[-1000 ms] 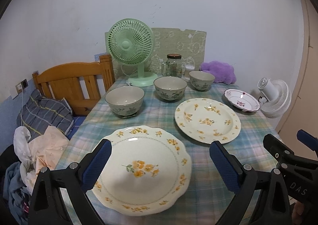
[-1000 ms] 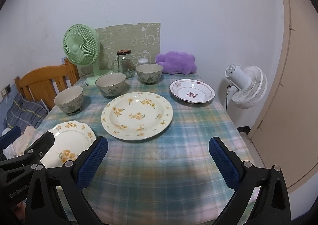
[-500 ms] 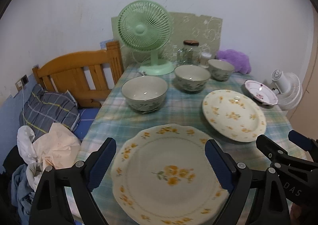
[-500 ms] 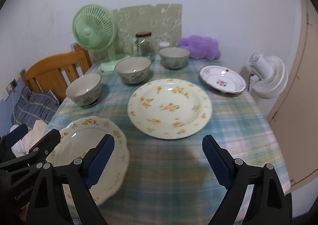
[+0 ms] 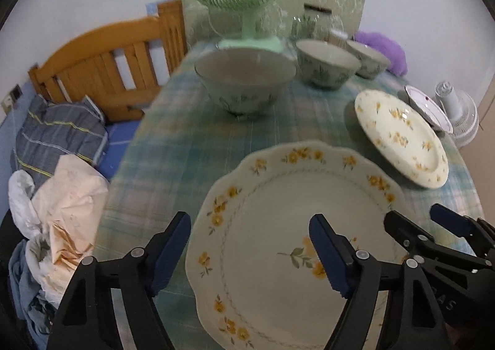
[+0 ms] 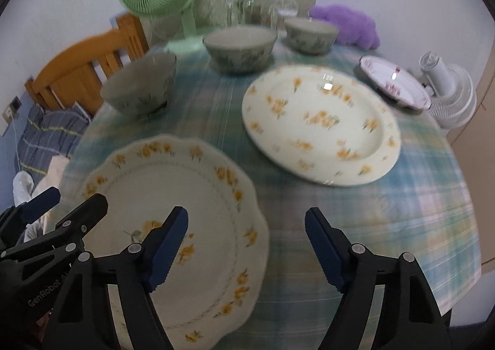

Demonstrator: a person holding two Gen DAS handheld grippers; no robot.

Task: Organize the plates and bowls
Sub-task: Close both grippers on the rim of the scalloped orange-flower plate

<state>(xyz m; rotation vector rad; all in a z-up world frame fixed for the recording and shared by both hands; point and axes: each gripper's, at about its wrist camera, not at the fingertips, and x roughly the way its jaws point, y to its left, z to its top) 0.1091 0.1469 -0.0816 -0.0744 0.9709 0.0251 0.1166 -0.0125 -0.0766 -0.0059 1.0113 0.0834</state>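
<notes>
Pretty clear the scalloped plate (image 5: 297,244) at the counter's near-left edge is the target, sitting right under the left claw (image 5: 250,244), wide open and empty, with the equally released right claw (image 6: 247,241) just to its right.

Two black plastic grippers, left gripper (image 5: 249,252) and right gripper (image 6: 246,246), with ridged blue pads, silver rivets and white lettering on their frames
</notes>
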